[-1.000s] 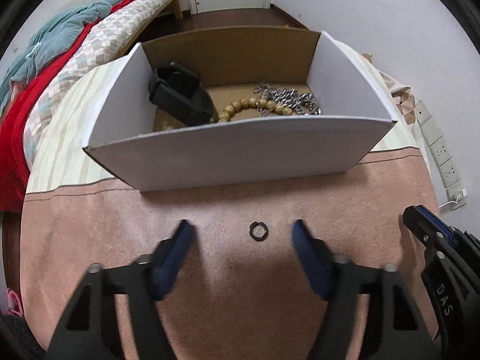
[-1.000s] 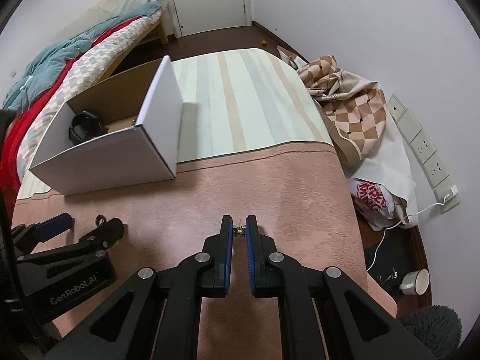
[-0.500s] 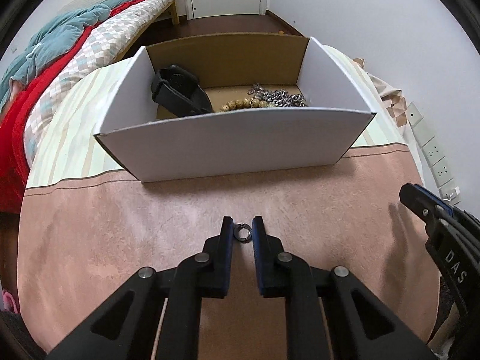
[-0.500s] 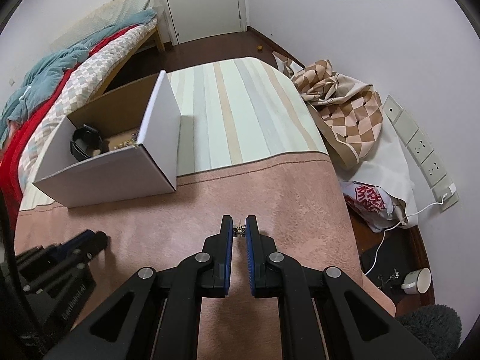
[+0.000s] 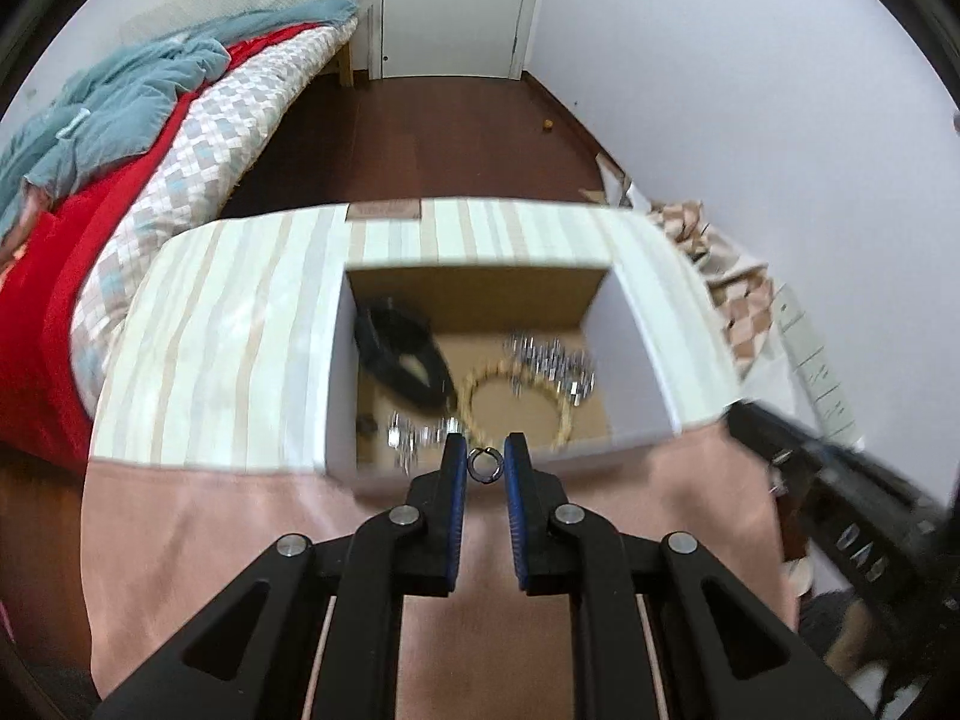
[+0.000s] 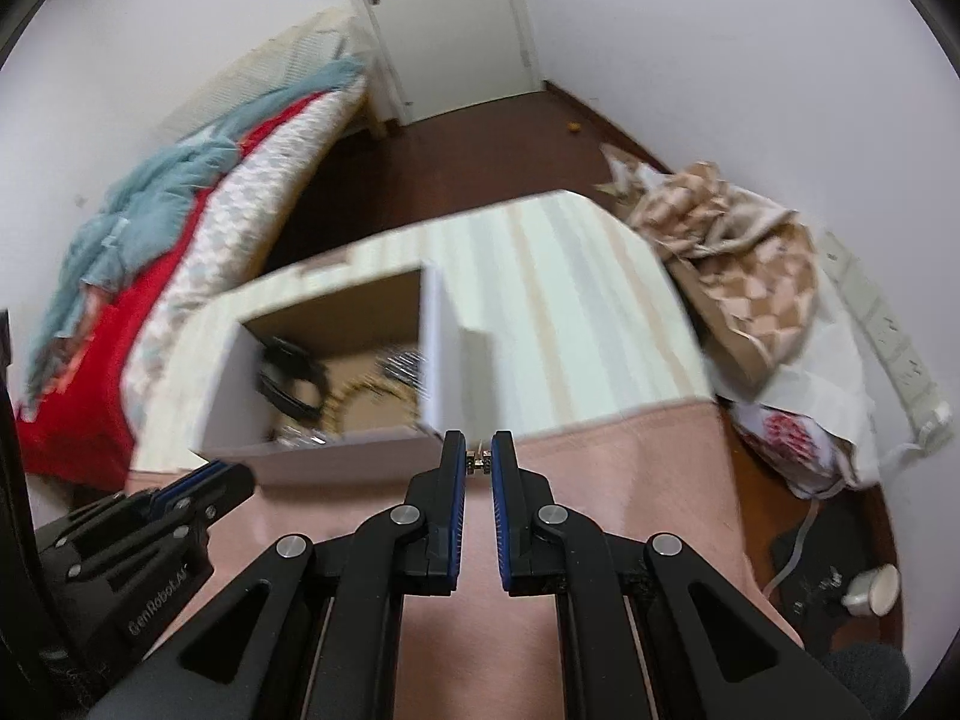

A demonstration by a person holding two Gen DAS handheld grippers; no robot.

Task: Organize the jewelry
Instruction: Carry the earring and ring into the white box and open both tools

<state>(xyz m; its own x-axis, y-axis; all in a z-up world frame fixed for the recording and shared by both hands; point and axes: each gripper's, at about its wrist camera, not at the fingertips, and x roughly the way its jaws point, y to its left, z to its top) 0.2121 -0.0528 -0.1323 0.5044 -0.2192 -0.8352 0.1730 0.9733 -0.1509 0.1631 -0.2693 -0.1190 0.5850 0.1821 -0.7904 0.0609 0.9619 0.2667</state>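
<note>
Between the blue pads of the left gripper [image 5: 485,463] a small dark metal ring [image 5: 484,464] is being pinched across its width, hanging in the air just in front of the near wall of the open cardboard box [image 5: 636,354]. Its fingers have just been closing, and the ring is sitting at the very tips. The right gripper [image 6: 479,461] is squeezing a tiny gold-coloured piece [image 6: 478,461], too small to name, its fingers nearly pressed together, above the pink cloth of the bench [image 6: 600,480].

Both pieces are looking very light, stiff and smooth, so weight is no concern; slipping is. A hard round ring held on two points is likely to rotate or pop out if the pads are loosened even slightly, and it would be hard to find again on the cloth. Holding it across the band, as now, seems the sensible grip.

Inside the box a black bracelet [image 5: 399,363], a wooden bead bracelet [image 5: 519,405] and a silvery chain [image 5: 552,363] are lying loose on the floor of it.
</note>
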